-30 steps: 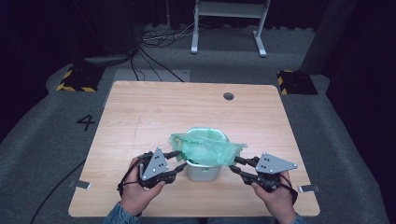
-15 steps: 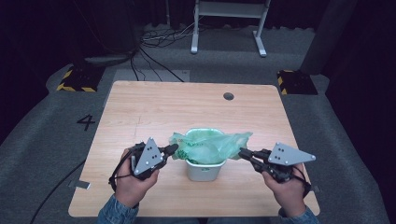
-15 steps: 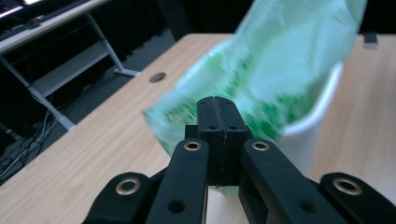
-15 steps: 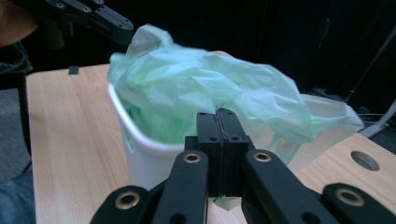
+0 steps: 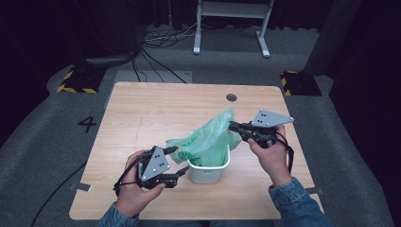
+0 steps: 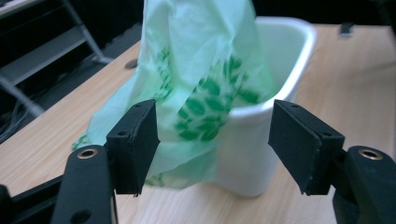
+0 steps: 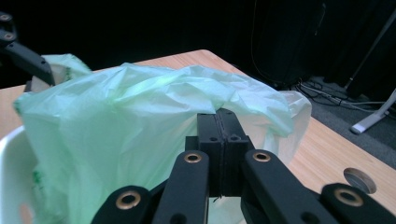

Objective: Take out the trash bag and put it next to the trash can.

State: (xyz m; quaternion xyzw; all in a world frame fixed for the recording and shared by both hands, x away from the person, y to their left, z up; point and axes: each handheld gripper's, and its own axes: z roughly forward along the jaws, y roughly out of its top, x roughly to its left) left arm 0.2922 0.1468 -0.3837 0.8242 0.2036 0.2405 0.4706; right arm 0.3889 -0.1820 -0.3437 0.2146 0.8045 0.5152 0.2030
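A thin green plastic bag with a leaf print sits in a small white bin near the table's front edge. My right gripper is shut on the bag's upper right edge and holds it up above the bin. Seen from the right gripper view, the shut pads pinch the film of the bag. My left gripper sits left of the bin, and its jaws have just been opening. In the left gripper view its pads stand wide apart, not pressing the bag or bin between them.
The wooden table has a round cable hole at the back. A white metal stand and cables lie on the floor beyond. Yellow-black striped blocks sit off the table's back corners.
The right gripper has risen and moved toward the back right, pulling the bag's edge up with it. The left gripper has let go of the bag's left edge and opened.
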